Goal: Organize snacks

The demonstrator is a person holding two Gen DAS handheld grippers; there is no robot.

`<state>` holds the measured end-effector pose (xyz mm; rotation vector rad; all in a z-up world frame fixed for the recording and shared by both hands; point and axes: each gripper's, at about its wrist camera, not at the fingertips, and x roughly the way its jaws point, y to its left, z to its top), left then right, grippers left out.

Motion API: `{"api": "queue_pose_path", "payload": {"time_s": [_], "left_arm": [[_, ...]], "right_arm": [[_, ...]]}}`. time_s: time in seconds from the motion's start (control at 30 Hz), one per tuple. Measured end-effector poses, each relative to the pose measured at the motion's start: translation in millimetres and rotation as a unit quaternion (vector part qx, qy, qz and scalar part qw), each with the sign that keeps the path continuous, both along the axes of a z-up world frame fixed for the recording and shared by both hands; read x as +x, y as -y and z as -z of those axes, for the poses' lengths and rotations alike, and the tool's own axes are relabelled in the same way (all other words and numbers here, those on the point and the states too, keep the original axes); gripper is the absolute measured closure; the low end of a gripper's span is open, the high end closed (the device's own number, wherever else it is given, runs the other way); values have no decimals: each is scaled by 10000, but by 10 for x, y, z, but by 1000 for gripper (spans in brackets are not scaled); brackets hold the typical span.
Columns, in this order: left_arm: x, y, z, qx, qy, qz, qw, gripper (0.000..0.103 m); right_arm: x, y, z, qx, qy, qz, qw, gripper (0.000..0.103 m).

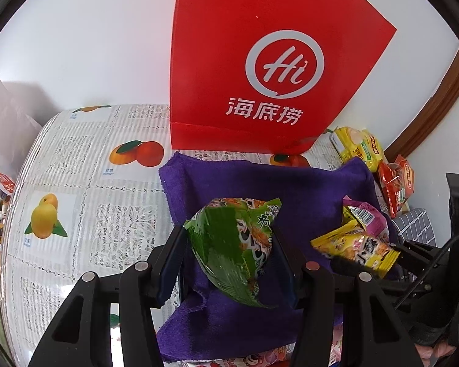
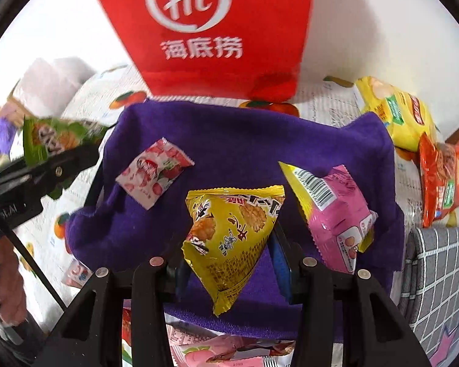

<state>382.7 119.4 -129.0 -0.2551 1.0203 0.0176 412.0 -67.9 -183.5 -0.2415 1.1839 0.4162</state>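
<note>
My left gripper (image 1: 228,241) is shut on a green triangular snack packet (image 1: 235,244), held above a purple towel (image 1: 260,183). My right gripper (image 2: 229,244) is shut on a yellow triangular snack packet (image 2: 232,232) over the same towel (image 2: 244,140). The yellow packet (image 1: 358,247) and right gripper show at the right of the left wrist view; the green packet (image 2: 55,137) and left gripper show at the left of the right wrist view. A pink-and-yellow packet (image 2: 333,211) and a pink strawberry candy packet (image 2: 154,172) lie on the towel.
A red Haidilao bag (image 1: 269,61) stands behind the towel against a white wall. Yellow (image 2: 394,113) and orange (image 2: 446,177) snack bags lie at the right. The table has a fruit-print cloth (image 1: 76,183). More pink packets (image 2: 229,351) lie near the front edge.
</note>
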Motion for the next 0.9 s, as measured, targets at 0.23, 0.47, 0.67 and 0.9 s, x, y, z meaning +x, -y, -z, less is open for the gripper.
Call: {"api": "queue_pose_path", "payload": {"time_s": [0.23, 0.47, 0.67, 0.9], "left_arm": [[2, 30, 33, -3, -62, 46, 10000, 51], [11, 36, 51, 14, -118, 49, 9999, 51], [21, 71, 94, 32, -188, 87, 9998, 51], [50, 109, 187, 104, -359, 81, 9993, 51]], "right_arm": [[89, 13, 212, -208, -296, 75, 9993, 56], [87, 49, 148, -119, -232, 42, 9997, 33], [35, 84, -38, 127, -97, 19, 9999, 33], [-26, 275, -438, 638, 353, 217, 9971, 33]]}}
